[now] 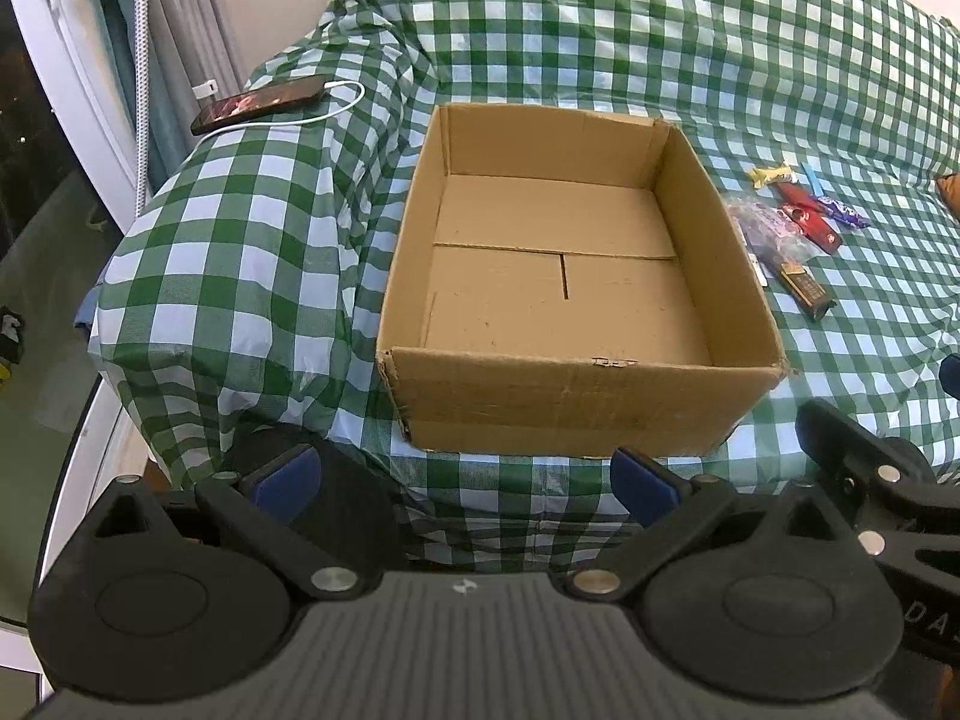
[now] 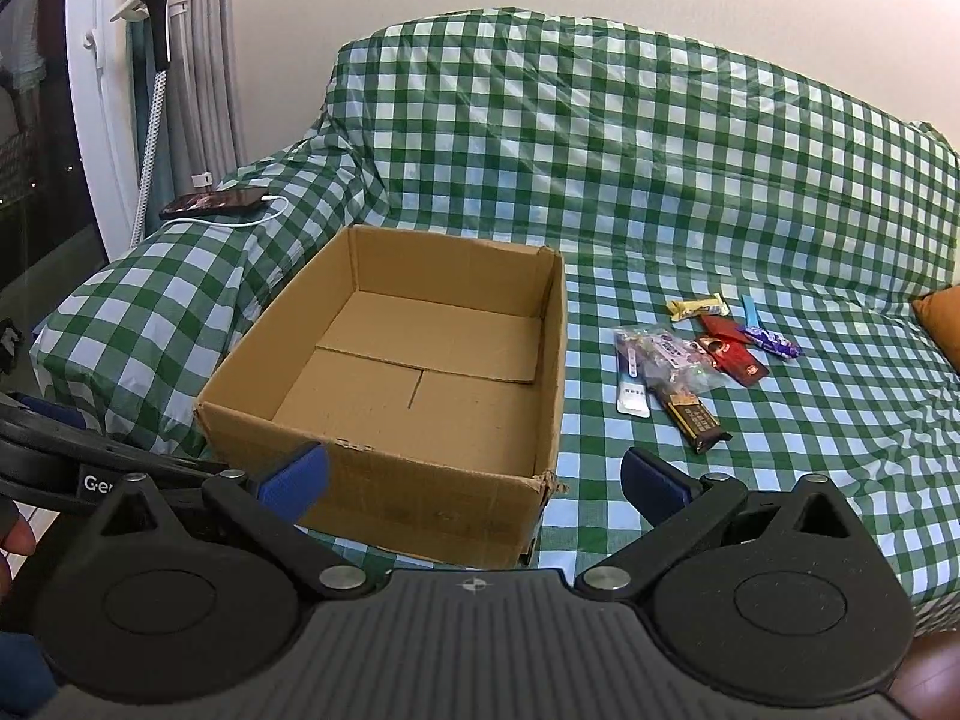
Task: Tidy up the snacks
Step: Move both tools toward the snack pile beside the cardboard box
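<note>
Your left gripper (image 1: pixel 465 480) and right gripper (image 2: pixel 474 480) both hover low at the near edge of a sofa, jaws released and wide apart, grasping nothing. Just beyond them sits an open cardboard box (image 2: pixel 420 480) on the green-checked cover (image 2: pixel 780 450). Beside the box's right wall lies a small cluster of snacks (image 2: pixel 690 360): a dark bar nearest, a clear bag, red, purple and yellow wrappers behind. Farther left, a phone (image 2: pixel 213 202) rests on the sofa arm, cable attached.
</note>
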Motion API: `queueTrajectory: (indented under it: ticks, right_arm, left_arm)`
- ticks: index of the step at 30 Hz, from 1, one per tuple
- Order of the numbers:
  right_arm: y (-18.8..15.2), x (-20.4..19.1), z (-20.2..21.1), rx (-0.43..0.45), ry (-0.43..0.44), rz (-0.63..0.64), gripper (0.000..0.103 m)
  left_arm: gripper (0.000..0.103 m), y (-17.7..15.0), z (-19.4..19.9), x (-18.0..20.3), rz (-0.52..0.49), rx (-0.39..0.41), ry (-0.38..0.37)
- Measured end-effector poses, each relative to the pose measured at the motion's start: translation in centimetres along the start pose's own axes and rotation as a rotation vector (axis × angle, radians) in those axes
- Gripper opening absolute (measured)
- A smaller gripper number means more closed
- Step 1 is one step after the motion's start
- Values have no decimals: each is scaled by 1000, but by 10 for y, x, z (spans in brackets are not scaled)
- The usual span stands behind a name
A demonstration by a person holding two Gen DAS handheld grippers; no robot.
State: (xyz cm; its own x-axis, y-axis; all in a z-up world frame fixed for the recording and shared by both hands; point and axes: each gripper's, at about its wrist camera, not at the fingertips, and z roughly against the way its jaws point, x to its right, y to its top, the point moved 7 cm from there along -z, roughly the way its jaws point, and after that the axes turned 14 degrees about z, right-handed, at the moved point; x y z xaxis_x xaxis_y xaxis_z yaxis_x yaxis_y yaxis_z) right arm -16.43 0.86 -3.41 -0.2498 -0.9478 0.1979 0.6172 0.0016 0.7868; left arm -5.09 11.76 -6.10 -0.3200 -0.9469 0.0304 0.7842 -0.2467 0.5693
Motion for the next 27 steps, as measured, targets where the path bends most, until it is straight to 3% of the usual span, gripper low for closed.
queueTrajectory:
  ticks: [27]
  right_arm:
    - [-7,5,-6,-3,20,-29,103]
  left_arm:
    - [103,-2,-7,4,-34,-22,20]
